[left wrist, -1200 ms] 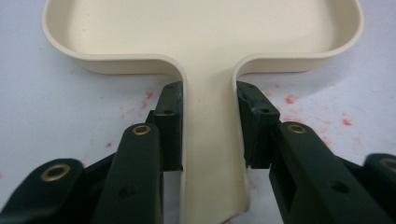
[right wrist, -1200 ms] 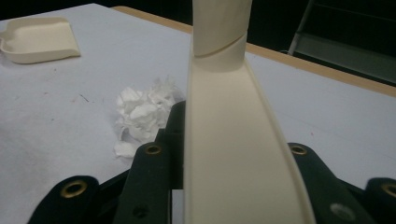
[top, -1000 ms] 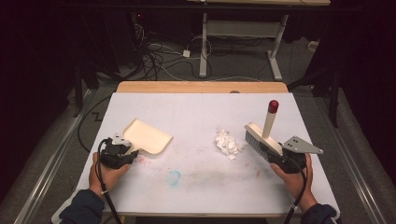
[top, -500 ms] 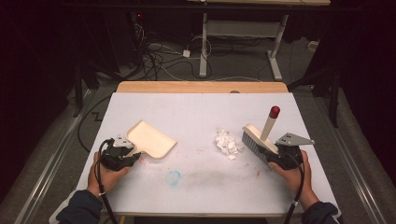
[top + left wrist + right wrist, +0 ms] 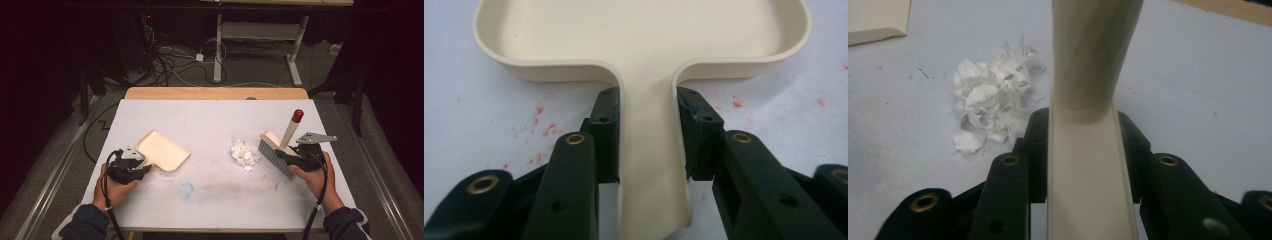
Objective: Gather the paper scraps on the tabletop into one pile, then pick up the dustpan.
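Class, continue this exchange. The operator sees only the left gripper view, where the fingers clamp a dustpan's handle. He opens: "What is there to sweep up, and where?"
Observer: A pile of white paper scraps lies on the table, to the right of the dustpan in the high view.
Operator: Where is the brush?
Observer: Right of the scraps. The right gripper is shut on the brush.
Operator: How does it sit in the grip?
Observer: Bristles down by the table, with the handle slanting up to a red tip.
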A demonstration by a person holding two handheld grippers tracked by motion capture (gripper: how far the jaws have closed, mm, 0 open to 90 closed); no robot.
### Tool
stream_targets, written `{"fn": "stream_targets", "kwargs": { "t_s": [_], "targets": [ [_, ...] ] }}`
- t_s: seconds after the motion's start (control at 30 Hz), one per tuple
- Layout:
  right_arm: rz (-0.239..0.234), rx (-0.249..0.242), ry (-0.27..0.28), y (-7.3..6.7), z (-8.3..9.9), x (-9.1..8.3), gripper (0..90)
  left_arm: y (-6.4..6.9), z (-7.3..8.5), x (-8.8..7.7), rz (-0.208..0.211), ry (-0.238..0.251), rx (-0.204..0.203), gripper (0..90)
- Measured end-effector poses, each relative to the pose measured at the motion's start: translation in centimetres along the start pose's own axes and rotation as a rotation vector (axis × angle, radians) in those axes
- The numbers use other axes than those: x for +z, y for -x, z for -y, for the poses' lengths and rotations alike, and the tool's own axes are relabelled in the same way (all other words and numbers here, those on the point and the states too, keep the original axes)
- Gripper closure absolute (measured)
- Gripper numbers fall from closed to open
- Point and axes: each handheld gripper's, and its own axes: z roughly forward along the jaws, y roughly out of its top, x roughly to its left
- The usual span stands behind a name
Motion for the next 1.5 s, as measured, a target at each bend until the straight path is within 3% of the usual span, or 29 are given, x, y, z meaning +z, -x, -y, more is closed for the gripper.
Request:
{"fn": "stream_targets", "kwargs": {
  "t_s": [0.2,0.77,1.0,1.5],
  "targets": [
    [0.01,0.0,0.001,-0.2,0.0,0.0,67.6,0.1,0.0,-0.1,0.006,0.0,0.011,63.7],
    [0.114,-0.017,0.066,-0.5,0.1,-0.7,67.6,1.0,-0.5,-1.0,0.039,-0.007,0.07,63.8],
    [0.142,-0.022,0.09,-0.4,0.0,-0.9,67.6,1.8,-1.0,-1.3,0.073,-0.008,0.101,63.8],
    [0.248,0.01,0.147,-0.2,-1.4,1.6,67.6,4.3,-2.7,-0.6,0.146,-0.049,0.21,63.8]
  ]
}}
